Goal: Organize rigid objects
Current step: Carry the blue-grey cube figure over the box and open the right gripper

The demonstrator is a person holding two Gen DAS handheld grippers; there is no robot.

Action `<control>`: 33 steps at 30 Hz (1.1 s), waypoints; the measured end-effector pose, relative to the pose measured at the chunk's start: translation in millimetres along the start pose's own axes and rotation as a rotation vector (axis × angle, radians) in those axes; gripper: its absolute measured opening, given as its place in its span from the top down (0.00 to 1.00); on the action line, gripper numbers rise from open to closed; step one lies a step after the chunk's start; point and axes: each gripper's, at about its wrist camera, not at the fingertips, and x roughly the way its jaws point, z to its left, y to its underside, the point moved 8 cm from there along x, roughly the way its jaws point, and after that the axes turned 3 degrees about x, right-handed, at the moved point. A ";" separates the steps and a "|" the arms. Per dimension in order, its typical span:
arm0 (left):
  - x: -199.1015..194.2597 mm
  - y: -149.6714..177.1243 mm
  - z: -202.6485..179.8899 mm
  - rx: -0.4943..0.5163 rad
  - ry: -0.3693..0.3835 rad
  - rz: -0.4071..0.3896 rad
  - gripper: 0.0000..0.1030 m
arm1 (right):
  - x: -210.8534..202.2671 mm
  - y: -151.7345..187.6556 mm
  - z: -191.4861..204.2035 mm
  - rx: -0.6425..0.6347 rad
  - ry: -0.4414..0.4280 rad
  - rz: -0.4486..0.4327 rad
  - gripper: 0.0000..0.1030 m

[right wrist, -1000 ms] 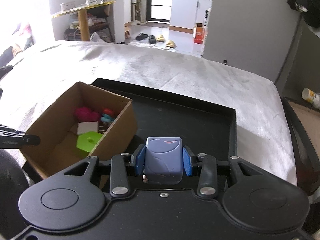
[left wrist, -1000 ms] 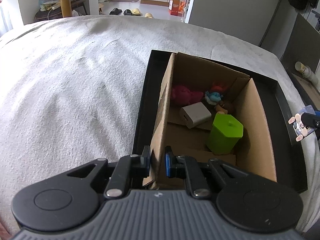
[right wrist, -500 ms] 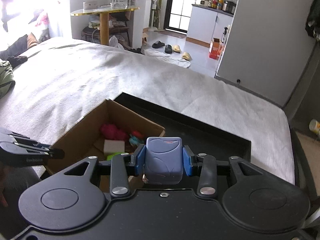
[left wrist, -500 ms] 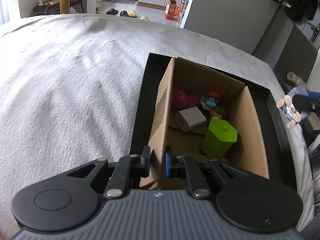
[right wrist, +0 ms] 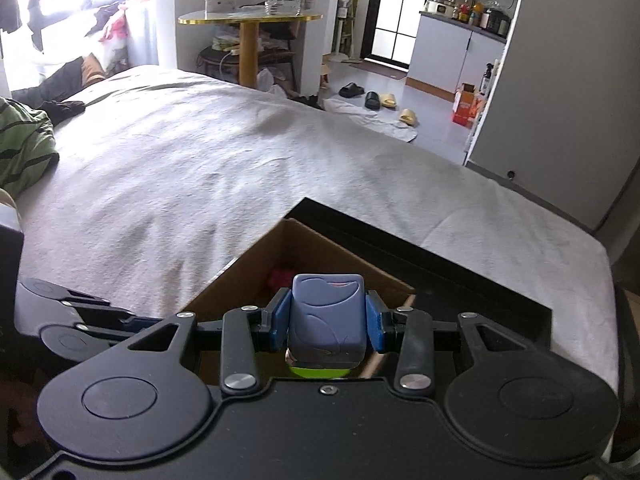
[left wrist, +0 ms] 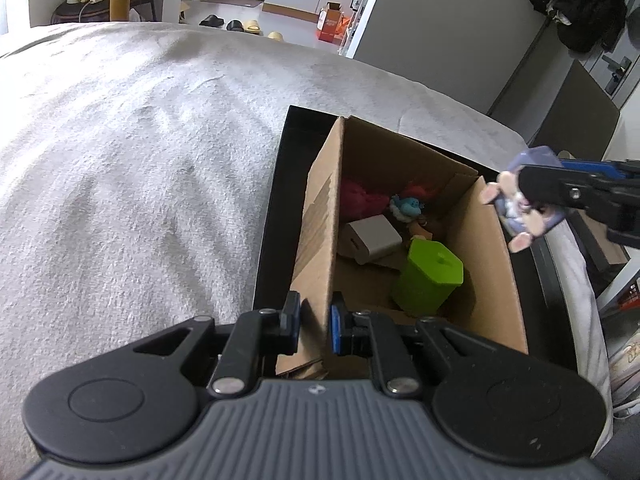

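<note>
Item: blue-grey toy figure [right wrist: 327,322], rigid, with pale feet showing from the left wrist view. Clamped between the two blue pads of the right gripper [right wrist: 327,325]; jaws shut tight on its flanks, figure upright. It hangs in the air, over or just beside the far right wall of the box; which one cannot be told.

Receptacle: cardboard box [left wrist: 494,280], open-topped, directly below and ahead of the right jaws. Its near left wall stands between the jaws of the left gripper [left wrist: 314,322], which are closed on the cardboard, steadying the box.

Contents already in the box: green lidded container [left wrist: 430,278] nearest the left jaws; white block [left wrist: 370,238] beyond it; red fuzzy item [left wrist: 362,200] and small blue figure [left wrist: 406,206] at the far end.

Surround: black tray [left wrist: 276,208] under the box, on a grey bedspread [left wrist: 140,160].

Handling note, as a judgement: carry the figure fully past the rim before lowering, aim for the bare floor beside the green container, and part the jaws only once low, left grip kept firm.
</note>
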 end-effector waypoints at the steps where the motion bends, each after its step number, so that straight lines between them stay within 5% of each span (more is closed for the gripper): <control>1: 0.4 -0.1 0.3 -0.003 0.007 0.002 0.87 | 2.1 -0.4 2.5 0.001 -0.006 0.004 0.63; 23: 8.1 0.4 6.9 -0.023 0.055 0.009 0.86 | 56.2 10.4 32.1 0.223 -0.153 0.151 0.62; 26: 8.7 1.0 8.0 -0.024 0.056 0.009 0.87 | 53.3 6.8 30.6 0.275 -0.206 0.134 0.59; 33: 10.5 0.8 7.9 -0.024 0.054 0.016 0.85 | 36.4 1.0 13.3 0.299 -0.171 0.096 0.58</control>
